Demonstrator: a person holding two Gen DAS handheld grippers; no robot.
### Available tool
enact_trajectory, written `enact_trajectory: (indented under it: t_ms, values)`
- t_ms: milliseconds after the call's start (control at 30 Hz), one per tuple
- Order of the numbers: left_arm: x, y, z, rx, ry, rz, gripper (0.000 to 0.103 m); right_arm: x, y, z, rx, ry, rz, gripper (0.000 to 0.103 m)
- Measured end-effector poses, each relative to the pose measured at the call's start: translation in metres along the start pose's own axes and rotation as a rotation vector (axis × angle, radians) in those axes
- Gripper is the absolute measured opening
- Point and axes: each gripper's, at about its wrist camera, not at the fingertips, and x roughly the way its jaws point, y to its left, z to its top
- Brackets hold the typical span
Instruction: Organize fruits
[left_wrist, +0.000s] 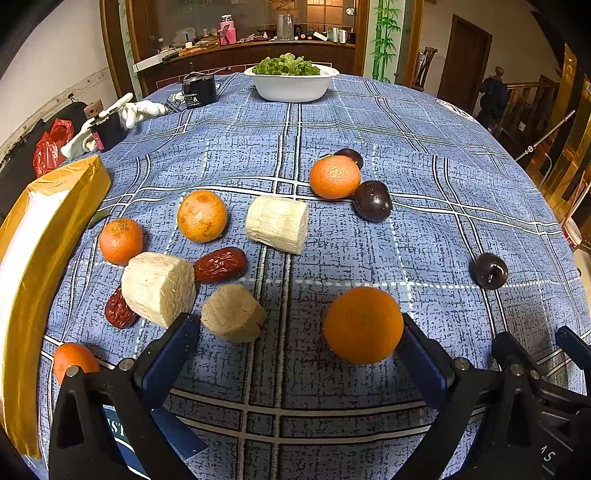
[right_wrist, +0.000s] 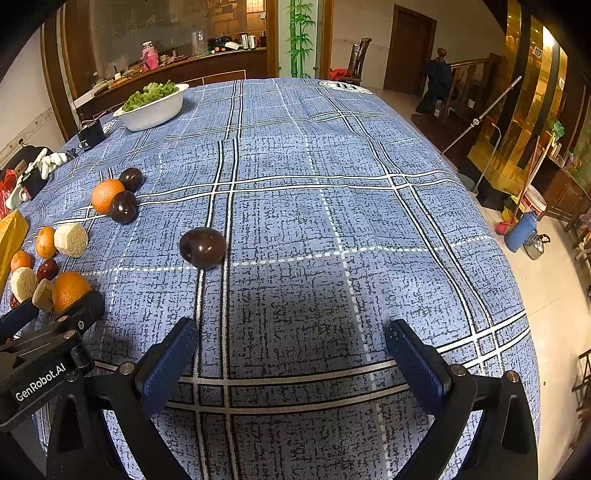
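Orange (left_wrist: 363, 325) lies against the open left gripper's (left_wrist: 297, 328) right finger

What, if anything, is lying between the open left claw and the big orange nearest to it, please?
Nothing visible does. The big orange sits on the tablecloth just ahead of the left claw, against its right finger. The tan cut piece lies near the other finger, off to the side.
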Motion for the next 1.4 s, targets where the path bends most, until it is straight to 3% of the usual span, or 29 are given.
enact_trajectory:
  t_ms: [433,667,933,1033,1100,1200,1400]
  values:
    - [0.000,0.000,0.001,0.005,0.006,-0.003,0.102,0.000,0.000,0.000,0.000,0.000,0.000,0.103]
    - [0.002,0.003,0.004,0.067,0.071,-0.049,0.102,0.000,-0.002,0.000,0.008,0.007,0.008,0.103]
    - [-0.008,0.008,-0.004,0.136,0.090,-0.114,0.102,-0.004,-0.004,-0.005,0.005,0.036,0.017,0.103]
    - [-0.023,0.019,-0.012,0.106,0.077,-0.188,0.102,-0.005,-0.005,-0.005,0.005,0.033,0.018,0.103]
    - [-0.043,0.029,-0.016,0.096,0.022,-0.213,0.102,-0.005,-0.006,-0.006,0.006,0.031,0.018,0.103]
    - [-0.087,0.050,-0.018,0.098,-0.125,-0.214,0.102,-0.005,-0.005,-0.006,0.005,0.030,0.018,0.103]
    - [-0.201,0.125,-0.022,0.065,-0.522,-0.123,0.103,-0.005,-0.005,-0.006,0.000,0.037,0.015,0.103]
